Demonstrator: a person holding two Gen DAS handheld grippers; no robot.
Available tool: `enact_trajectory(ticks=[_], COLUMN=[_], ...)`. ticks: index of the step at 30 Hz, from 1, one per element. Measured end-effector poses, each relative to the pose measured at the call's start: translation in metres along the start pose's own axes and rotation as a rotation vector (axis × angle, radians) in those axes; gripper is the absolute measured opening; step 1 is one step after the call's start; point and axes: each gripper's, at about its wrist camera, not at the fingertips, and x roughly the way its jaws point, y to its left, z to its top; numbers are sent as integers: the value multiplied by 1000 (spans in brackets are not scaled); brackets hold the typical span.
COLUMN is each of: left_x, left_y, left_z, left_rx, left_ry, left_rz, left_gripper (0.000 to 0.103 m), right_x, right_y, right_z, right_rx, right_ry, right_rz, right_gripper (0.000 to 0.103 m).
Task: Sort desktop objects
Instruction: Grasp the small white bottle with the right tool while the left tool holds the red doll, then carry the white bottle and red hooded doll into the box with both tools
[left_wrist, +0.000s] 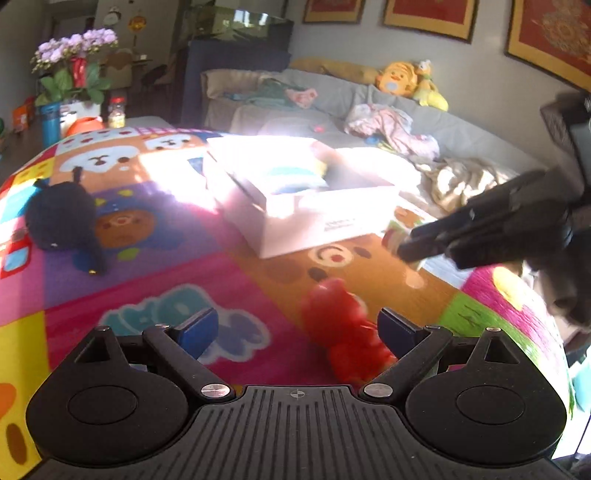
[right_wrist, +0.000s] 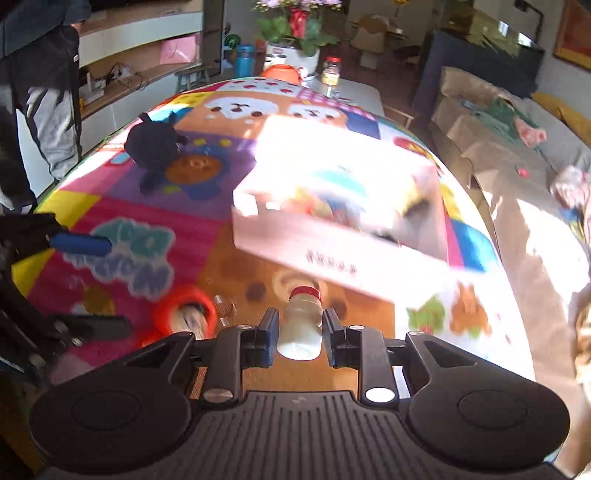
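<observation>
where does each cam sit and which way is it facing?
Left wrist: on the left gripper, angled down over the mat toward the white box and sofa; open jaws, red toy between them.
Right wrist: on the right gripper, facing the box; holds a small bottle.
Shared: box, red toy, black plush.

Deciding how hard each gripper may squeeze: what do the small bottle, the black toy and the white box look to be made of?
Small bottle: seemingly plastic, smooth milky-white body, glossy red screw cap. Black toy: soft plush or knit, by its matte, fuzzy outline; blur leaves the fabric open. White box: probably cardboard, with thin flat walls, sharp folded corners and printed lettering, though sun glare washes out its finish.
</observation>
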Motion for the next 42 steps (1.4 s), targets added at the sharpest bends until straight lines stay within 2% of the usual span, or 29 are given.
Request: enact_trajectory(ticks=[5,8,10,12,17,22,24,26,28,30,31,35,38,39,41,42], left_x=[17,28,32,33,24,14,10,8,6,10,14,29,31,31,32,35], left_y=[-39,-57,-64,-67,-59,-40,-32,-24,-21,-25,-29,-43,-42,-42,-42,-42], left_z=[-5,-8,-9,-12,-15,-10,-6,-1,3,3,2,-3,-2,-2,-1,0], left_rx=[74,124,155,180,243,291,284,246,184,152,160,213,208,214,225,232], left_ry=[83,133,150,159,153,110,96,87,80,87,90,84,77,69,59,55], left_rz=[30,57,75,100,186,340,376,363,280,213,203,226,209,209,213,212], left_gripper=[97,97,97,97,97,97,97,97,97,97,97,97,97,97,97,96], right_x=[-2,-8,-9,-10,-11,-12,-12,-10,-8,-6,-5,0,8,12,18,18], right_y=[-24,-28,-28,-28,-26,-19,-16,-14,-11,-9,-8,-8,-8,-7,-4,-4], right_z=[-46,-66,-76,-85,-101,-108,-109,-108,-107,-105,-104,-93,-82,-78,-73,-72], right_rx=[155,197,209,217,236,212,206,195,188,177,169,155,144,137,115,110], right_ry=[-71,-116,-132,-146,-150,-145,-144,-145,-147,-146,-146,-156,-155,-149,-121,-119], right_rz=[41,44,36,28,27,27,28,21,20,15,11,-3,-7,-10,-14,-14], right_gripper=[27,37,39,46,58,58,61,61,61,61,61,59,48,38,25,25])
